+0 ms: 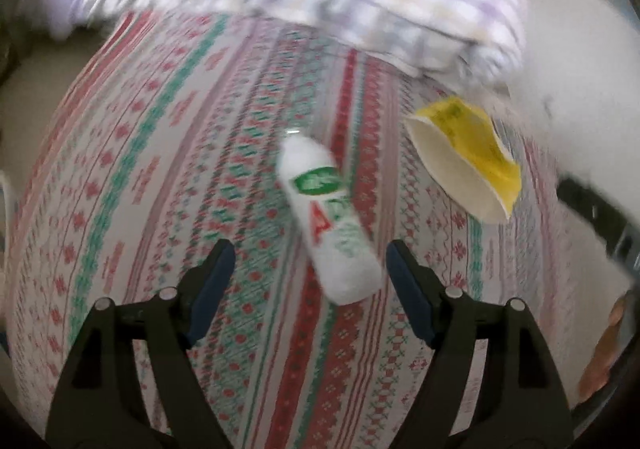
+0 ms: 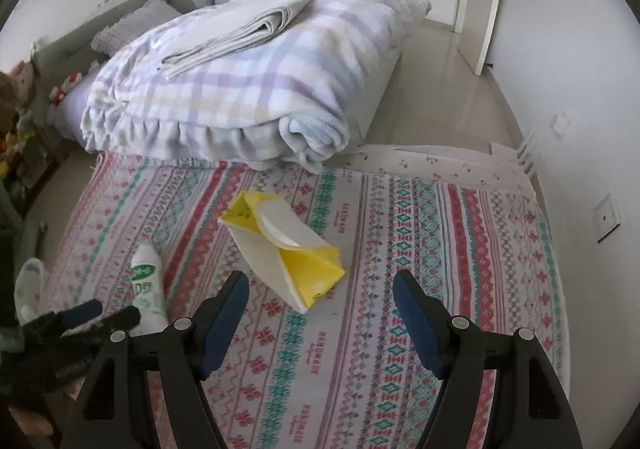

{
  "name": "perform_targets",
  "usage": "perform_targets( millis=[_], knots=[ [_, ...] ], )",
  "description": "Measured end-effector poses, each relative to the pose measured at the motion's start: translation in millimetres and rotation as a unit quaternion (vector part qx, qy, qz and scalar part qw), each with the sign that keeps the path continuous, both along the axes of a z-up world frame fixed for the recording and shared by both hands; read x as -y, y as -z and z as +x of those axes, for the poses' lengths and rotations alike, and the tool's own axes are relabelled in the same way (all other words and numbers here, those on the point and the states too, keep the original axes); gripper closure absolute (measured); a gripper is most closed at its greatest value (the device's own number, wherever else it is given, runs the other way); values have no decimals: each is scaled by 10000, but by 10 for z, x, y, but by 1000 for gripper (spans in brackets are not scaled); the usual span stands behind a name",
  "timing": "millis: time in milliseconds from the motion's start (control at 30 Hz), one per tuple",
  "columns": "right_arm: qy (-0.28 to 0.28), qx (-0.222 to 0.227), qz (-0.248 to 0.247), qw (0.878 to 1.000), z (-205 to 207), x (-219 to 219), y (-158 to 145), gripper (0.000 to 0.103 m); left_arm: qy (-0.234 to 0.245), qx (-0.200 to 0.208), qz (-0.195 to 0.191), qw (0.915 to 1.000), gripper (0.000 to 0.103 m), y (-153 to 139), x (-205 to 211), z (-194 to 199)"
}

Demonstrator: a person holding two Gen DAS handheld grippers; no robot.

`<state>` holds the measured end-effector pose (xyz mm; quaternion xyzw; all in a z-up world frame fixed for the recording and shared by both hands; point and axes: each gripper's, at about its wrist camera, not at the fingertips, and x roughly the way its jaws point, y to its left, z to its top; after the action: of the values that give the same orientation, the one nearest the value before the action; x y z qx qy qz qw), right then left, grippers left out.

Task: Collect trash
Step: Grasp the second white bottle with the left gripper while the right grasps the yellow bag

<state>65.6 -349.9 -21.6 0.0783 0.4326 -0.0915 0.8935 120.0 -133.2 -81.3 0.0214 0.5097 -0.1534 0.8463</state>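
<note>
Bottle (image 1: 328, 221) lies flat, cap pointing away; left tongs (image 1: 310, 269), right tongs (image 2: 320, 297) released.

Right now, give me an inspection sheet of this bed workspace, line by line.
Surface: patterned bedsheet, red and green stripes.
Job's things: white bottle lying on its side; yellow-and-white carton, torn open, lying flat, apart from the bottle.
Clutter: folded plaid blanket with grey cloth on top.
Grippers: left gripper open, bottle's base between its fingers; right gripper open, just short of the carton.
Cables: nothing seen.
Surroundings: door ajar, tiled floor, soft toys at left.
</note>
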Motion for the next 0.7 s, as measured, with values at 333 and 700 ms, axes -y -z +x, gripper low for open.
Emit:
perform_targets(
  millis=[333,700],
  knots=[
    [-69,-561,-36,9984,254,37,409,27,422,-141,612,9971,58,242,256,-72],
    [-344,-462,-256,9980,406,-82,524,27,262,-361,-507,9977,62,-19,-80,47]
  ],
)
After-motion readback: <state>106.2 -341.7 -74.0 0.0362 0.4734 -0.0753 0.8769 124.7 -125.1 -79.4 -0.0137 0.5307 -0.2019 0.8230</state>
